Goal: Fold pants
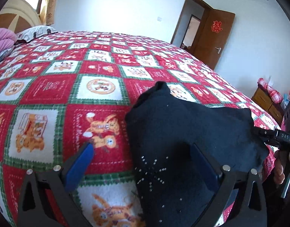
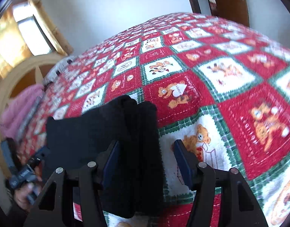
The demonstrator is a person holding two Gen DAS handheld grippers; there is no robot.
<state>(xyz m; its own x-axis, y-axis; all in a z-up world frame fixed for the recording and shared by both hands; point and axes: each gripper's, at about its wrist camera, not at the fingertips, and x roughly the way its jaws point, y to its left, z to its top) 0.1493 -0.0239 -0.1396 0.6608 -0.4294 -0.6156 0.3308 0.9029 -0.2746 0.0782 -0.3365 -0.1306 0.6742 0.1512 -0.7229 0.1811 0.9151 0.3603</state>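
nearest: blue pads [image 1: 79,167] of my left gripper [image 1: 145,168] sat closest to the lens, spread wide, with the black pants [image 1: 182,138] draped across the gap and over the right-hand pad.
left grip: jaws stood apart; i could not tell whether any cloth was truly caught, so i judged it loose.
right gripper [image 2: 147,162]: fingers also spread; the pants [image 2: 110,132] lay over the left finger and between the pads, nothing pinched that i could see.
pants position: bundled in a thick dark wad at the near edge of the bed quilt [image 1: 69,87], apparently partly folded, with a rhinestone star [image 1: 151,172] facing up.
risk: i judged that closing either gripper here could grab several layers at once and drag the wad out of shape, since the cloth was bunched over the pads.
risk two: the bundle sat close to the bed edge, so a pull toward me could have slid it off.
view quality: right wrist picture was blurred, so edges were uncertain.
surroundings: pink bedding [image 1: 2,41] and a pillow [image 1: 34,32] lay by the headboard, well apart from the pants; a brown door [image 1: 214,37] stood open beyond.
obstruction: the quilt beyond the pants showed nothing lying on it.
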